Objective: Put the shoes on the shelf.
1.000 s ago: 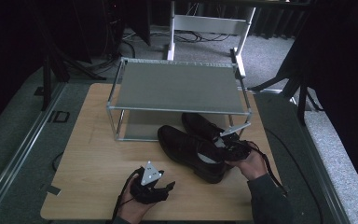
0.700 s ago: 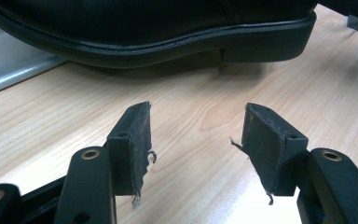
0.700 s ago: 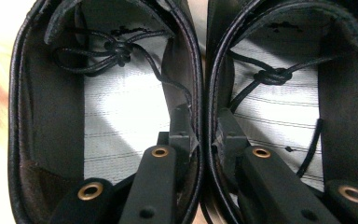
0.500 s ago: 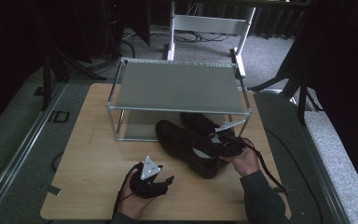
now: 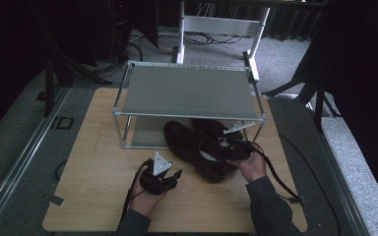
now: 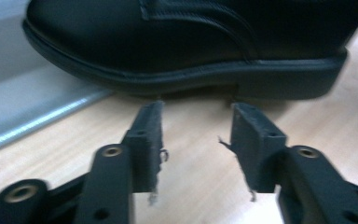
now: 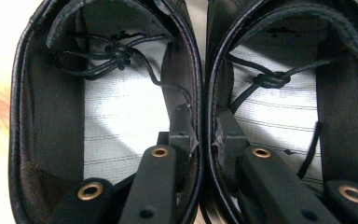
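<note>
Between the shoes' inner walls my right gripper pinches both (pads pressing, apparently). Beside the sole, my left gripper has just been closing, half open, with nothing between the jaws.

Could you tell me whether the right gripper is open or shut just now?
Shut: the right gripper pinches both shoes' touching inner walls, one jaw inside each.

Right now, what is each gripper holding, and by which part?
The right gripper pinches both black shoes together by their touching inner collar walls, one jaw inside each. The left gripper holds nothing; its jaws have just been closing, empty.
</note>
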Motion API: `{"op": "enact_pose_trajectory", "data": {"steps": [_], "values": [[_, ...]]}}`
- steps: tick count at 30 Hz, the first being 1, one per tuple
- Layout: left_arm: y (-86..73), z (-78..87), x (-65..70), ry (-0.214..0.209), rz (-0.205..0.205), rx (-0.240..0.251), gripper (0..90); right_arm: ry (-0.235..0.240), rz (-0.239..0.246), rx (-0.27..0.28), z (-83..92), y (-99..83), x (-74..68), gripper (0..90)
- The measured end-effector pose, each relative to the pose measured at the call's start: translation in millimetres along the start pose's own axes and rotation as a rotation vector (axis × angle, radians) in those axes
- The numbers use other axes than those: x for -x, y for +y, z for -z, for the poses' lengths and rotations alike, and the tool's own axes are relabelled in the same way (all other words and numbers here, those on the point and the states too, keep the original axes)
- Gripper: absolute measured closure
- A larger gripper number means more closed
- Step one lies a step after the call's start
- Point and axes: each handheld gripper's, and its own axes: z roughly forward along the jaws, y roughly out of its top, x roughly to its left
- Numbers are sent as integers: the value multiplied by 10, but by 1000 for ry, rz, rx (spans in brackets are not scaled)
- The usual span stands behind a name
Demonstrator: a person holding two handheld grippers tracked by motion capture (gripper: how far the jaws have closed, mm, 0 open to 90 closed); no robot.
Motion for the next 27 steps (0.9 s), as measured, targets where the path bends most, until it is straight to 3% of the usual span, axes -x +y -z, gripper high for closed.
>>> {"op": "enact_pose_trajectory", "data": {"steps": [7, 8, 13, 16, 19, 27], "values": [[169, -180, -40, 42, 54, 7, 699, -27, -10, 7, -45, 60, -47, 803], [200, -217, -25, 52, 67, 11, 762, -24, -22, 15, -58, 84, -64, 804], [251, -302, -20, 86, 85, 1, 882, -34, -38, 22, -96, 107, -91, 804], [280, -367, -29, 111, 113, -3, 900, -54, -55, 31, -136, 121, -112, 803], [305, -427, -18, 131, 111, -20, 900, -60, -65, 37, -151, 129, -111, 804], [330, -518, -3, 152, 142, -50, 900, -99, -99, 66, -218, 183, -108, 803]]}}
